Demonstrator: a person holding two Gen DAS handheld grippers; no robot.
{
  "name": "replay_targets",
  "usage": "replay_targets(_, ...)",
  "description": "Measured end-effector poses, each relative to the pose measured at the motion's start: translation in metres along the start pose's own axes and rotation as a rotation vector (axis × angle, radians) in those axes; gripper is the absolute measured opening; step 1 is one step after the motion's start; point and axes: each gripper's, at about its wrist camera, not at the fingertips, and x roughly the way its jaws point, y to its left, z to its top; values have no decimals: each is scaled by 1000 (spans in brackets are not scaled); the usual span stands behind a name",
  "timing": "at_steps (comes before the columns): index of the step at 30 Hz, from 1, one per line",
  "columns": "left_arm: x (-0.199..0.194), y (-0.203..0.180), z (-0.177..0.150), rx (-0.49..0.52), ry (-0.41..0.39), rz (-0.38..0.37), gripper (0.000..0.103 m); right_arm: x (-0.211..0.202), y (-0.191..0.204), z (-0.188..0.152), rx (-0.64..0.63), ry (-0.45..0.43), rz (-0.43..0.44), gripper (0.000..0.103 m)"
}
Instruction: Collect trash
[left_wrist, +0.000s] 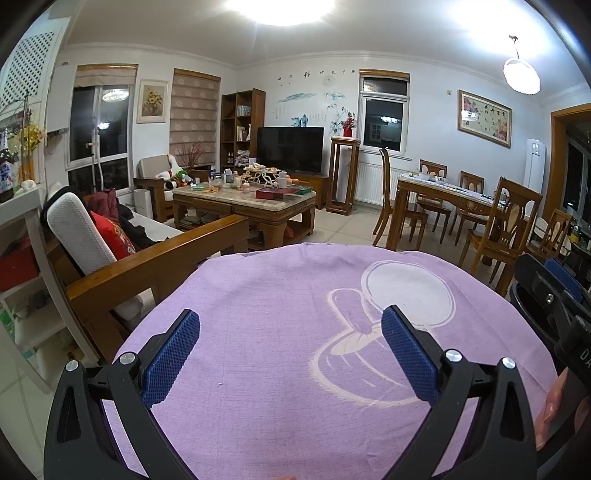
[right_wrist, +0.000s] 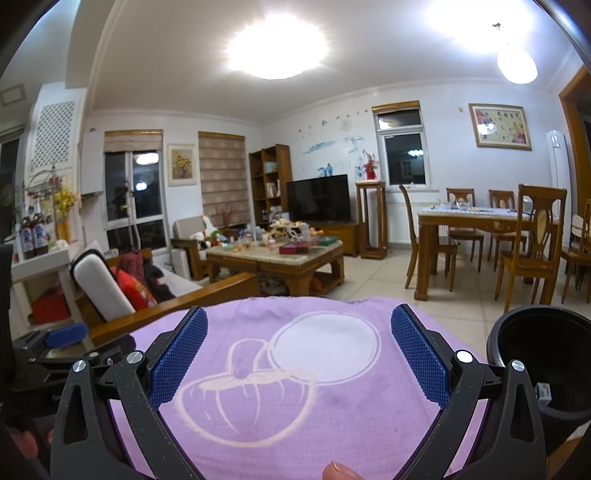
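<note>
My left gripper (left_wrist: 290, 328) is open and empty, with blue pads, held over a purple cloth (left_wrist: 280, 343) printed with a white shell pattern. My right gripper (right_wrist: 299, 328) is open and empty over the same cloth (right_wrist: 295, 406). A black trash bin (right_wrist: 543, 362) stands at the right of the cloth, and a small white carton (right_wrist: 543, 392) shows inside it. The bin's rim also shows in the left wrist view (left_wrist: 524, 306), behind the right gripper's body. No loose trash shows on the cloth.
A wooden sofa (left_wrist: 147, 266) with cushions stands to the left. A cluttered coffee table (left_wrist: 243, 195), a TV (left_wrist: 290, 149), and a dining table (left_wrist: 443, 195) with chairs stand farther off. A white shelf (left_wrist: 22, 258) with bottles is at the far left.
</note>
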Motion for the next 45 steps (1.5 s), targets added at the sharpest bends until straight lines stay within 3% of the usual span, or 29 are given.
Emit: replay_targets(45, 4, 5, 4, 27, -4, 1, 98, 0, 0, 1, 1, 4, 0, 98)
